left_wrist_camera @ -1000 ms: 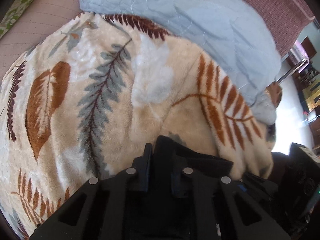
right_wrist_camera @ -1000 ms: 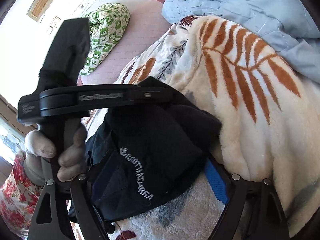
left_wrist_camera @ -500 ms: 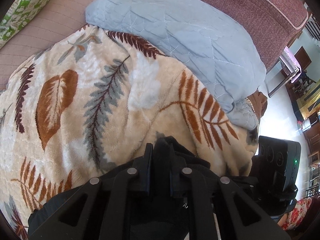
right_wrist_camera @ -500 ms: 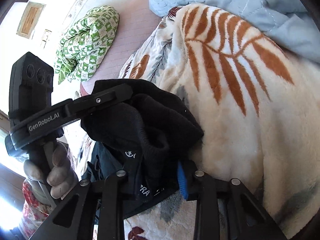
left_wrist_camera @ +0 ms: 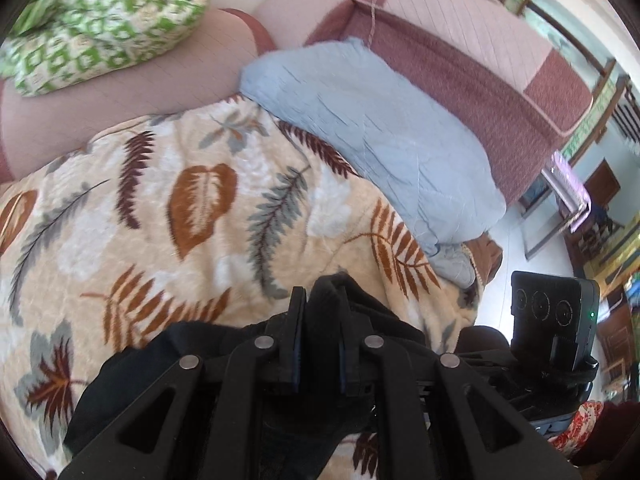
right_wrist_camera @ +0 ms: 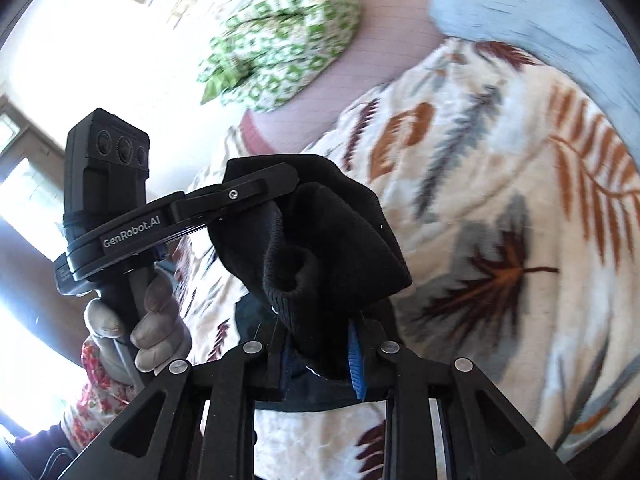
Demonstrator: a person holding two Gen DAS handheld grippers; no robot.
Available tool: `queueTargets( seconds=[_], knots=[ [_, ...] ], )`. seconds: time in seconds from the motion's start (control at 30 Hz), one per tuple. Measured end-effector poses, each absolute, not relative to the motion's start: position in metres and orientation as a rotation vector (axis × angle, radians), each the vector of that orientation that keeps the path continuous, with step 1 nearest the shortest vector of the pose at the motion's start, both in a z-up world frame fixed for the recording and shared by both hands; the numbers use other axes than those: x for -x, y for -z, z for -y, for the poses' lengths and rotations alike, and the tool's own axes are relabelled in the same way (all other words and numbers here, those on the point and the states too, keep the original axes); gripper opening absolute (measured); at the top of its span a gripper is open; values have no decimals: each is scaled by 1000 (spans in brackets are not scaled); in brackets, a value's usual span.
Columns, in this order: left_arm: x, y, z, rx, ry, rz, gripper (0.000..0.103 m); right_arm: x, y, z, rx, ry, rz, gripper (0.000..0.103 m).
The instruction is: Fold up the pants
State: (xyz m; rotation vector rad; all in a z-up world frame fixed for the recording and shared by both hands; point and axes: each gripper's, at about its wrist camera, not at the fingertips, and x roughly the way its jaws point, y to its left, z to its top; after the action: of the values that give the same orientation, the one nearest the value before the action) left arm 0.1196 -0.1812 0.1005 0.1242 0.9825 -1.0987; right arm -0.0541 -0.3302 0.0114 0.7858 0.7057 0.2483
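Pants [right_wrist_camera: 320, 240] are held bunched at frame centre, above the leaf-print blanket [left_wrist_camera: 160, 220], clamped by both left gripper [left_wrist_camera: 320, 316] and right gripper [right_wrist_camera: 320, 344]. Slippage risk: thick cuff, shallow bite.

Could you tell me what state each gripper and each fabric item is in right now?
left gripper: shut on the black pants.
right gripper: shut on the black pants.
black pants: bunched, lifted between both grippers.
leaf-print blanket: spread flat over the couch.
blue quilt: rumpled behind the blanket.
green-patterned cushion: slumped, untouched.
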Motion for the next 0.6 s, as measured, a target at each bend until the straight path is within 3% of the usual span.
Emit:
queueTargets(
  seconds=[0.3,0.6],
  knots=[
    [-144,-88,62,130,966,-989,12,7,-41,236,-601,-443,-811,25],
    [-162,-39,-22,274,813,-1054,16,-32,-7,149,-422,-482,-964,25]
  ],
)
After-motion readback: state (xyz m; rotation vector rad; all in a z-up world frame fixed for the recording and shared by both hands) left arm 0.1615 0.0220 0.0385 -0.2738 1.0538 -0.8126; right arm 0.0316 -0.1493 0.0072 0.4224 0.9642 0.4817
